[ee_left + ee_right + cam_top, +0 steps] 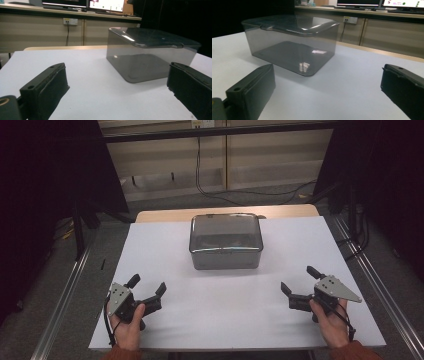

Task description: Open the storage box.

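A smoky grey see-through box (226, 241) sits lid on at the middle of the far half of the white sheet (165, 245) that covers the table, well apart from both grippers. Its walls are straight, its corners rounded, and its lid (226, 227) is glossy and slightly domed, catching pale glints of the room light; through the tinted wall the dark floor of the box shows, and what, if anything, lies inside cannot be told. In the left gripper view the box (147, 56) stands ahead and to the right, with a small tab at the lid's edge (177, 45); in the right gripper view it (292, 42) stands ahead and to the left, with a like tab on the lid's near edge (266, 27). No brand, label or writing can be read on the box; the screens on the desk behind (107, 5) show coloured patches too small to read. At the near left of the sheet the left gripper (147, 286), held in the person's left hand (127, 325), has its jaws spread wide with only bare sheet between them, gripping and touching nothing but resting low over the sheet; its own view shows the two black jaws far apart at either edge. At the near right the right gripper (297, 279), in the right hand (334, 322), likewise stands wide open, holding nothing, with bare sheet between its jaws. Both grippers point towards the box.
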`<state>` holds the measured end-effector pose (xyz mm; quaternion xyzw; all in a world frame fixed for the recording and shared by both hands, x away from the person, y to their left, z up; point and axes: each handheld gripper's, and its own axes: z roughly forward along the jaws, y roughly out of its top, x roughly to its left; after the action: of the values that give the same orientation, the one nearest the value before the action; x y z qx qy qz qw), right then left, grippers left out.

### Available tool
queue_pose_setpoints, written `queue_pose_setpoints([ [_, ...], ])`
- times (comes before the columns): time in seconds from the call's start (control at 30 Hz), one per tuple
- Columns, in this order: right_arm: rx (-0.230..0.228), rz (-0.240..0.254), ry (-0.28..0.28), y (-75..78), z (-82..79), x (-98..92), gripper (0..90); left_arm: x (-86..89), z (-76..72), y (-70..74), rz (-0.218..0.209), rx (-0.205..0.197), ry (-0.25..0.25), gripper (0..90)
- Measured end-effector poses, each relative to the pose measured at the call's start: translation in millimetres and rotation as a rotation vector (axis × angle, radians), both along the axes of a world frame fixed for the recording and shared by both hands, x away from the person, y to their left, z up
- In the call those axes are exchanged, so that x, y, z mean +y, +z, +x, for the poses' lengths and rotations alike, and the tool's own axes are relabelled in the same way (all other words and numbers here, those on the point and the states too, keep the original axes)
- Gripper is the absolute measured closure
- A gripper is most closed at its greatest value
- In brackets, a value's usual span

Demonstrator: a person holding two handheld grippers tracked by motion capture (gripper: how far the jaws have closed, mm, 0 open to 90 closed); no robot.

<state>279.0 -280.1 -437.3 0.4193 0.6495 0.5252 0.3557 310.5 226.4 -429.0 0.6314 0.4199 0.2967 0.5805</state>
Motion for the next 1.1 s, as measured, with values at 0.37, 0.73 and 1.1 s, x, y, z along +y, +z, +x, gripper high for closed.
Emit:
queue_pose_setpoints([
  [0.37, 0.010, 0.027, 0.023, -0.5, 10.3, 8.2, 0.0, -5.0, -0.1, -1.5, 0.023, 0.001, -0.032, 3.0],
  [0.73, 0.009, 0.031, 0.071, 4.5, 28.0, 36.2, 0.0, -8.1, -0.8, -1.6, 0.031, 0.013, -0.030, 3.7],
  [1.1, -0.015, 0.011, 0.125, 18.2, 46.8, 57.3, 0.0, -10.0, -0.9, -2.2, 0.036, 0.014, -0.049, 3.7],
])
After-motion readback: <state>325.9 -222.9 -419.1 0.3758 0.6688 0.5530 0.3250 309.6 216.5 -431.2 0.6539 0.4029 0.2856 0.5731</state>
